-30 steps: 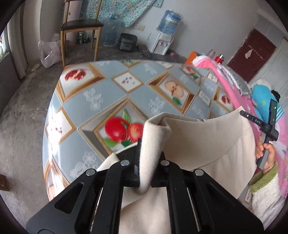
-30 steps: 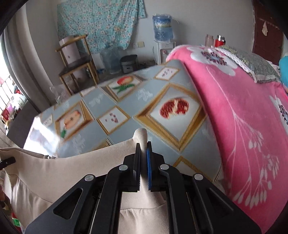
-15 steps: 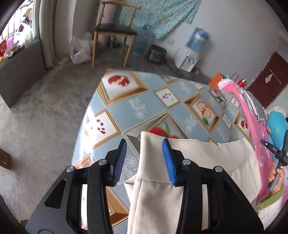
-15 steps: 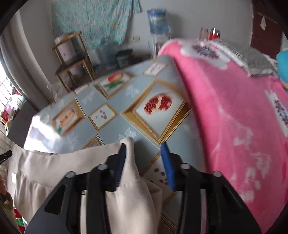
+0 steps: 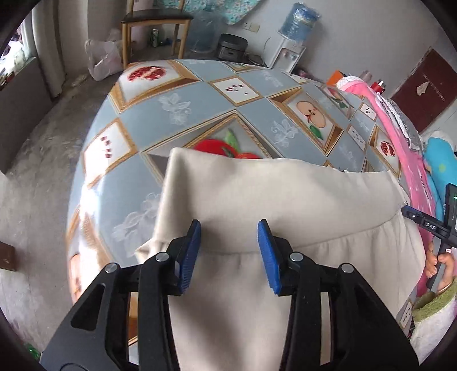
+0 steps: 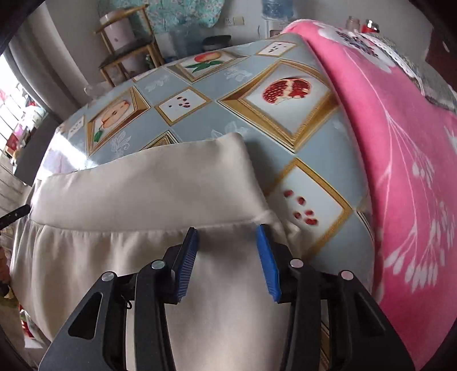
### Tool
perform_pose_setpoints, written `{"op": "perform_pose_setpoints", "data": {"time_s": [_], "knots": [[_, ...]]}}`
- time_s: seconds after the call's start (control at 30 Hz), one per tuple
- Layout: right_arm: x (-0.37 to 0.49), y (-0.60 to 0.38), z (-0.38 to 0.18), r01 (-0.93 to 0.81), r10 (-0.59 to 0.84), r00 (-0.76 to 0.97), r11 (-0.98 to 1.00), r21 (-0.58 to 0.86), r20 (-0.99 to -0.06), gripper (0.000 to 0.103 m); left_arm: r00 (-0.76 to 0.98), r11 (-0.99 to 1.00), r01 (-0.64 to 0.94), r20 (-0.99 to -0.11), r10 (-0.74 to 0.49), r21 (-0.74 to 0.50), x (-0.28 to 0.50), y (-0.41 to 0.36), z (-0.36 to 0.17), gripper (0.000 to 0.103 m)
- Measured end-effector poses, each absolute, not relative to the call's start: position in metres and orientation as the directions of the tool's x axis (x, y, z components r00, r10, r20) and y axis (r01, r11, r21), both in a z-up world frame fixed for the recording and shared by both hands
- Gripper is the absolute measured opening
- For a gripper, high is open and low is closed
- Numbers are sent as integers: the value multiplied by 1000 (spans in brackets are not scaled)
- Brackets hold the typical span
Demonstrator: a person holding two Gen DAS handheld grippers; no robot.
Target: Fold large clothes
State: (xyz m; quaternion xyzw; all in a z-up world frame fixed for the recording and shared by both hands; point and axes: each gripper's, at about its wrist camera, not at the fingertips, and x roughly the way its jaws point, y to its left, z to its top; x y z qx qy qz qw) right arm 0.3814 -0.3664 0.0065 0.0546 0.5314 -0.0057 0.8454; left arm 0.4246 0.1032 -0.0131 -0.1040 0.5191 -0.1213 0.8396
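Note:
A large cream garment (image 5: 274, 197) lies flat on the fruit-patterned table (image 5: 185, 100), its broad waistband toward the table's middle and the rest hanging over the near edge. My left gripper (image 5: 228, 251) is open and empty, just above the waistband seam near its left corner. In the right wrist view the same garment (image 6: 148, 188) lies on the table (image 6: 257, 120). My right gripper (image 6: 227, 254) is open and empty above the seam near the waistband's right corner. The right gripper also shows at the left wrist view's right edge (image 5: 440, 225).
A pink flowered blanket (image 6: 400, 137) covers the table's right side. A wooden chair (image 5: 154, 25), a plastic bag (image 5: 102, 60), a rice cooker (image 5: 230, 47) and a water dispenser (image 5: 291, 40) stand on the floor beyond the table. A wooden shelf (image 6: 125, 48) stands at the back.
Both grippers, shut on the waistband corners one second ago, have opened and let go. The garment now lies flat on the table, and both grippers have drawn back toward the near edge.

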Motion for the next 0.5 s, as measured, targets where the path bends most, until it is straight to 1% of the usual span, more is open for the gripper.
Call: {"op": "perform_pose_setpoints", "data": {"time_s": [0.07,0.13,0.17,0.2,0.27,0.33,0.4,0.43,0.47,0.5], "knots": [[362,-362,27,65,41,473,995,81,-880,42,458,954,113,-838,-297,-277,410,105,3,40],[338,-352,48,35,50,510,996,79,-859,43,484,949,172,-816,-316,-266,385,100,24,40],[327,-347,55,16,68,524,996,89,-849,43,489,941,211,-804,-338,-266,370,95,32,42],[307,-337,65,-26,93,548,995,94,-831,43,490,934,240,-798,-352,-264,357,91,36,46],[280,-326,70,-60,111,562,994,93,-820,43,495,928,293,-794,-353,-230,327,81,37,49],[261,-323,53,-56,106,547,994,90,-830,43,490,936,293,-810,-321,-194,311,76,22,49],[258,-332,21,1,71,486,997,82,-871,43,472,950,269,-839,-273,-157,304,76,-2,49],[257,-339,10,29,87,469,993,113,-879,43,462,954,256,-847,-263,-156,304,78,-11,50],[254,-345,6,51,114,485,986,158,-867,43,464,955,247,-845,-266,-165,301,81,-14,51],[254,-346,9,64,117,494,983,170,-862,43,483,956,241,-834,-266,-165,298,85,-14,51]]}}
